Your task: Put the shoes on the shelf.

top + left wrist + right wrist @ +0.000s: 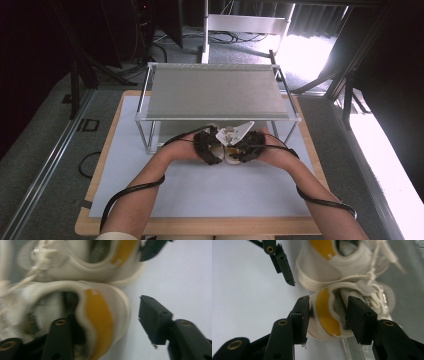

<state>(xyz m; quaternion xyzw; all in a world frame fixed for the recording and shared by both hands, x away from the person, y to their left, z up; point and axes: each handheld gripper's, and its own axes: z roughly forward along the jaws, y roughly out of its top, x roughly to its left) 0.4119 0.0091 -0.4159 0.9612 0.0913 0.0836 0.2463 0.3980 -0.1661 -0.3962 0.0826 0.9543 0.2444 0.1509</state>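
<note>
Left gripper (105, 325) released astride one white sneaker's (100, 315) yellow-lined heel, right gripper (328, 320) loose around the other sneaker (352, 310)

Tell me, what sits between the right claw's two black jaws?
The yellow-patched heel of a white shoe, seen in the right gripper view; the right claw straddles it.

Right hand-held gripper (328, 320) astride yellow-patched heel of near white shoe (352, 312), jaws parted.
</note>
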